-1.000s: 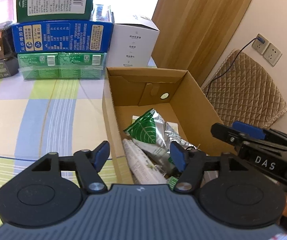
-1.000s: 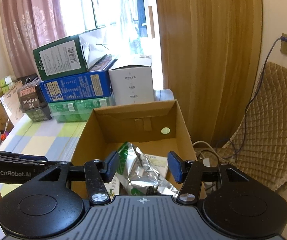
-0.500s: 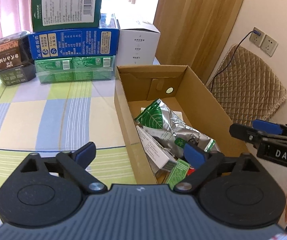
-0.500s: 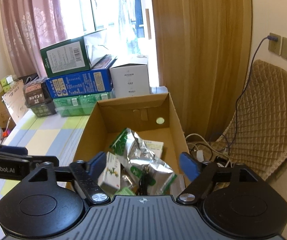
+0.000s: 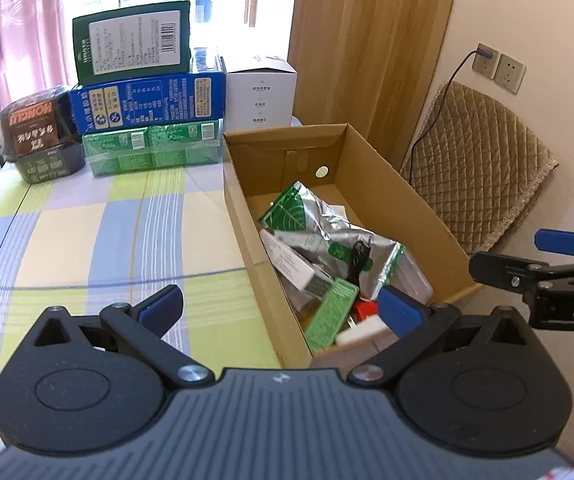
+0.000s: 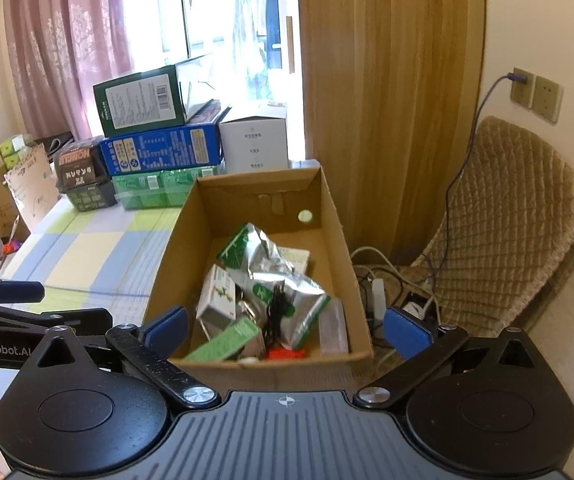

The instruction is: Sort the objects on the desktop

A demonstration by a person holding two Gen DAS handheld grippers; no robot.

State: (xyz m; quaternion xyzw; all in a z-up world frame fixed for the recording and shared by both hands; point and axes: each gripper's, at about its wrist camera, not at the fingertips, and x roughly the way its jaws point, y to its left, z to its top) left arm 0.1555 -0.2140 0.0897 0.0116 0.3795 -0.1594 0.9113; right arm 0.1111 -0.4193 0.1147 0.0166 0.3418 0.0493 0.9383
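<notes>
Both grippers empty above a loaded cardboard box; sorting appears at or near its close.

The left gripper (image 5: 279, 312) and right gripper (image 6: 285, 330) are each spread wide with nothing between the fingers, both held back from the near end of the cardboard box (image 6: 337, 216). Inside the box lie a silver-and-green foil bag (image 6: 271, 264), a small white-and-green carton (image 6: 217, 300), a flat green packet (image 5: 333, 314), a black cable (image 6: 277, 312) and a red item (image 6: 287, 354) at the near wall. The checked tablecloth (image 5: 99, 240) left of the box shows no loose items; stacked cartons (image 5: 147, 108) stand beyond its far-left corner. Judgement: the step in hand is clearing away after a drop. The next move calls for checking the cloth outside these views for anything unsorted.
</notes>
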